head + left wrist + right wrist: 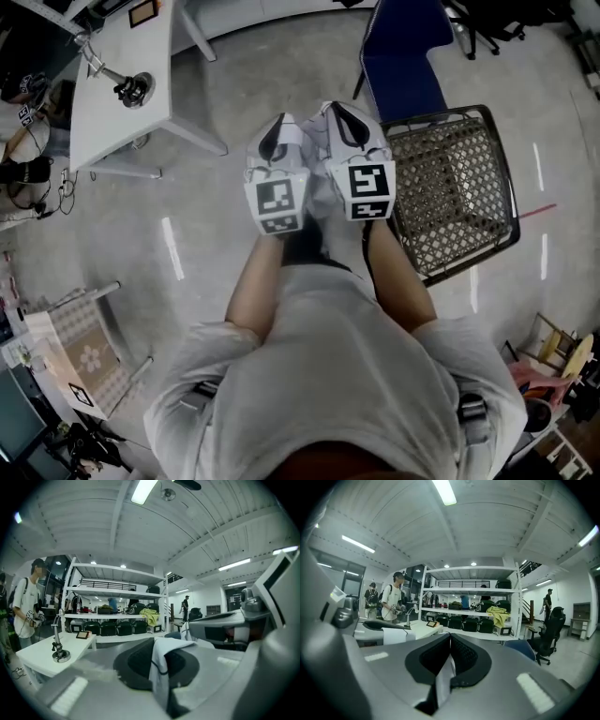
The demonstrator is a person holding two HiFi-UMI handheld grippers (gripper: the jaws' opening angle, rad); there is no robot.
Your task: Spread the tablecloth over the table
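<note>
The white tablecloth [316, 150] is bunched between my two grippers, which are held side by side in front of my chest. My left gripper [275, 133] is shut on a fold of the cloth [161, 667], which has a dark line along its edge and hangs out over the black pads. My right gripper [350, 116] is shut on another fold [443, 679], a thin strip pinched between its pads. The white table [122, 56] stands ahead to the left, apart from both grippers.
A small metal stand [131, 89] sits on the table. A wicker-seat chair [450, 187] and a blue chair [403, 56] are to my right. White shelving [117, 616] with bags lines the far wall. A person [26, 606] stands beyond the table.
</note>
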